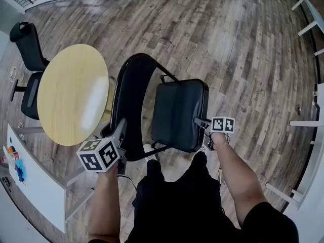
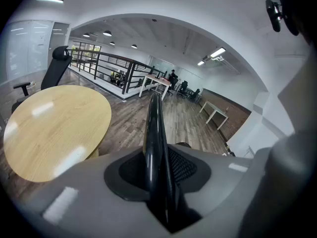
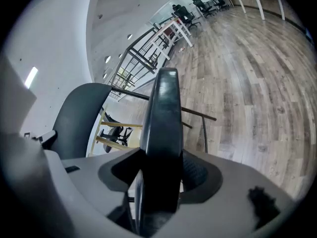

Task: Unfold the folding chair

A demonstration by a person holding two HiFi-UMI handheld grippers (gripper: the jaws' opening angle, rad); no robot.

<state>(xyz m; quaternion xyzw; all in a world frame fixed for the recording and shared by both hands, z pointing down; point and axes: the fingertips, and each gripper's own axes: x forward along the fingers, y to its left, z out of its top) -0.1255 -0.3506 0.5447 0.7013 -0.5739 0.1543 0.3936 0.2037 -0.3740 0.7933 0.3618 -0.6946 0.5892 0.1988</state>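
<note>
A person stands over a black folding chair (image 1: 174,110) on a wood-plank floor (image 1: 243,44), just beside a round wooden table (image 1: 71,92), working it open with a hand-held gripper on each side. The left gripper (image 1: 120,130) is clamped on the backrest frame (image 1: 129,95), whose glossy black tube (image 2: 154,133) runs straight up through the gap between its jaws in the left gripper view. The right gripper (image 1: 201,122) is clenched on the near edge of the seat (image 1: 177,108), and the right gripper view shows the padded seat edge (image 3: 163,123) filling the space between its jaws. Seen from the head view, the seat has swung clear of the backrest, with a plain gap between the two and its upper face turned up toward the camera, so the unfolding appears well under way and probably more than half done. What looks to be left is pressing the seat down to its resting position and setting the chair squarely on its feet; whether the legs are fully spread cannot be told, since they are mostly hidden beneath the seat. A black office chair (image 1: 28,49) stands beyond the table, well apart from the work.
</note>
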